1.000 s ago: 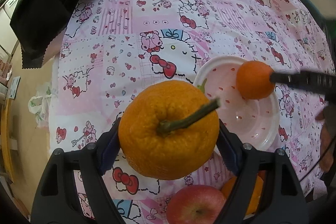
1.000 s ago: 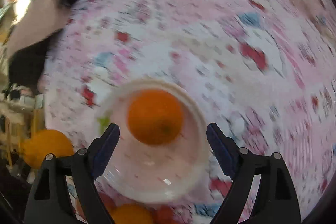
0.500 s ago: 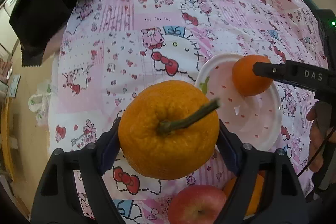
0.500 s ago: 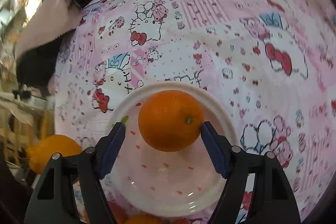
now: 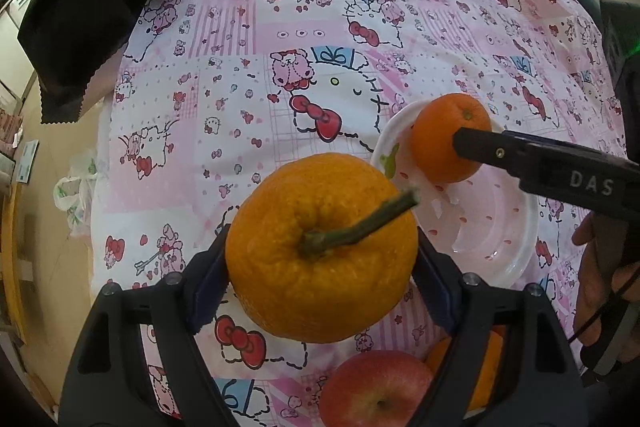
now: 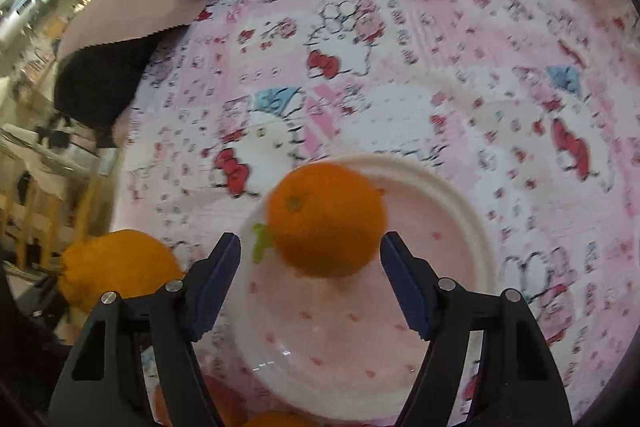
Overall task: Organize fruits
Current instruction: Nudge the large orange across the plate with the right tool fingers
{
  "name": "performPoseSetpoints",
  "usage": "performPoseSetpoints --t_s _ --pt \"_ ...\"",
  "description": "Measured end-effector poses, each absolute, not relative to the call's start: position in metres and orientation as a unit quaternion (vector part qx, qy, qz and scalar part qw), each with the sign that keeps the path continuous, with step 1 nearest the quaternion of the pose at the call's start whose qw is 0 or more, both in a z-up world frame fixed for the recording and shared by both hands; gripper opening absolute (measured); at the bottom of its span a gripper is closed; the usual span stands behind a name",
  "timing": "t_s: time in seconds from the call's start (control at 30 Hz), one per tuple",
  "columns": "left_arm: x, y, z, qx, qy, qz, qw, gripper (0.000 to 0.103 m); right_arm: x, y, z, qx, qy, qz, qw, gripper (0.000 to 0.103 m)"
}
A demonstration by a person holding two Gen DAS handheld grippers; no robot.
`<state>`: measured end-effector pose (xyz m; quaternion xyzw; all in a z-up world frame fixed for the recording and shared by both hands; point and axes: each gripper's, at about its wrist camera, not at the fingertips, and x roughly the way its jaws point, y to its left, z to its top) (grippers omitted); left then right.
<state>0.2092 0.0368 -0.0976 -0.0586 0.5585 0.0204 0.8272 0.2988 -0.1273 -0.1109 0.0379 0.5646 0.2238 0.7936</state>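
My left gripper (image 5: 320, 263) is shut on a large bumpy orange with a stem (image 5: 320, 251), held above the pink patterned bedspread. It shows at the left edge of the right wrist view as the same large orange (image 6: 116, 267). A small smooth orange (image 6: 326, 219) lies at the far-left rim of a white-and-pink bowl (image 6: 340, 339). My right gripper (image 6: 308, 255) straddles it with its jaws closing. The right pad is nearly on the peel and a gap shows at the left pad. In the left wrist view the small orange (image 5: 444, 135) sits behind one right finger (image 5: 500, 151), over the bowl (image 5: 500, 247).
A red apple (image 5: 372, 391) and another orange (image 5: 488, 359) lie on the bedspread near me, below the bowl. A black and pink cloth (image 5: 88, 27) covers the far-left corner. A person's hand (image 5: 596, 267) is at the right edge. The bed's edge drops to the floor on the left.
The right gripper's jaws have narrowed around the small orange and the hand has shifted sideways. The small orange now sits further left in the bowl. The left gripper and its orange have not moved.
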Motion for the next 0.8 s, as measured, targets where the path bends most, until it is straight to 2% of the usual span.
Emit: performPoseSetpoints --t_s 0.37,0.53,0.8 --pt "0.21 0.035 -0.096 -0.056 0.556 0.016 0.829 0.079 0.301 -0.137 -0.108 0.062 0.563 0.227 0.792 0.075" --pt "0.21 0.024 -0.095 -0.039 0.551 -0.001 0.833 0.079 0.296 -0.165 -0.078 0.115 0.552 0.225 0.795 0.075" --pt "0.234 -0.02 -0.112 0.007 0.56 -0.066 0.826 0.079 0.274 -0.229 -0.05 0.128 0.561 0.179 0.798 0.075"
